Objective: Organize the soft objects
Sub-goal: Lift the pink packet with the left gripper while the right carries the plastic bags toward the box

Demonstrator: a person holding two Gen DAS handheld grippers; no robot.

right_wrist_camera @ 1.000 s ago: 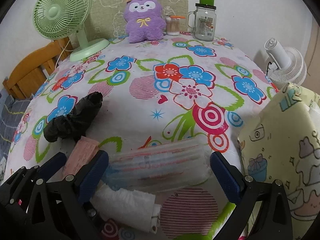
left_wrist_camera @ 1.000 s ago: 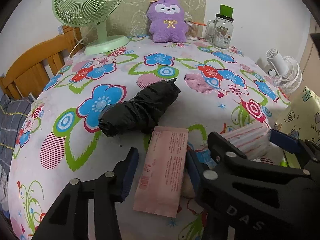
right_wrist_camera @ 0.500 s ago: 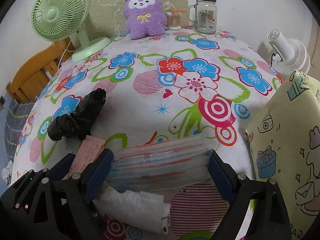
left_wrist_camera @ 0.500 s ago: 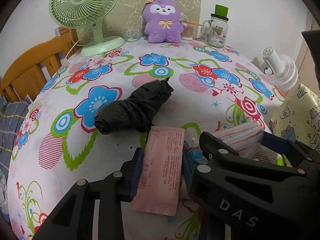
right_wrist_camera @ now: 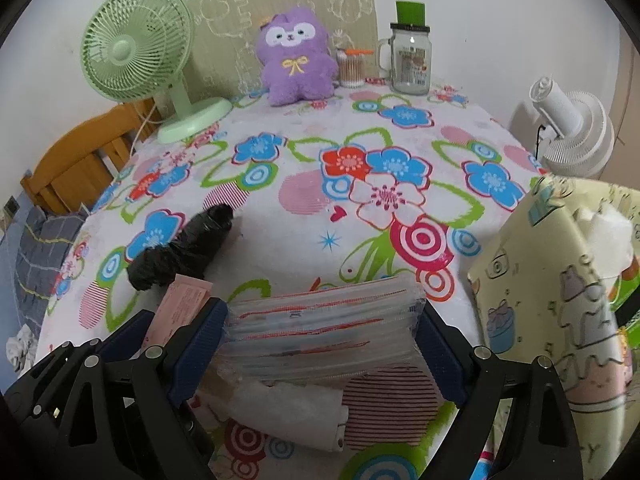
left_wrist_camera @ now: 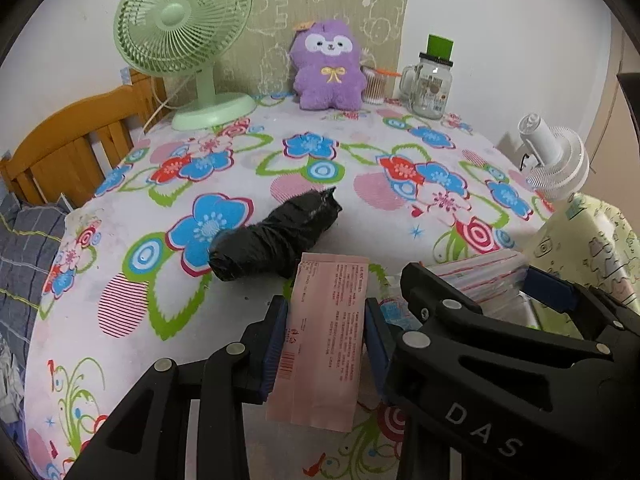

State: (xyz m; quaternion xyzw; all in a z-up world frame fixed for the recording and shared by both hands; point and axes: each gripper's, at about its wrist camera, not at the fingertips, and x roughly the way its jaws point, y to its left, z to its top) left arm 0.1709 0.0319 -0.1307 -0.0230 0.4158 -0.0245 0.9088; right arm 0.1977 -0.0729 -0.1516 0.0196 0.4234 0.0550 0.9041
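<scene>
Left tongs [left_wrist_camera: 325,342] clamped on pink packet [left_wrist_camera: 325,336], right tongs [right_wrist_camera: 322,354] clamped across clear pack [right_wrist_camera: 320,334]; yellow-green bag [right_wrist_camera: 560,280] lies frame-right, nearer the right.

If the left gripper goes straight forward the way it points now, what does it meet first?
Probably the black plastic bundle, lying just beyond the pink packet that the left gripper holds; depth is uncertain.

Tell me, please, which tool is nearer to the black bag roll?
Left. The left tool, gripping the pink packet, sits just before the black bag roll; the right tool is farther right.
</scene>
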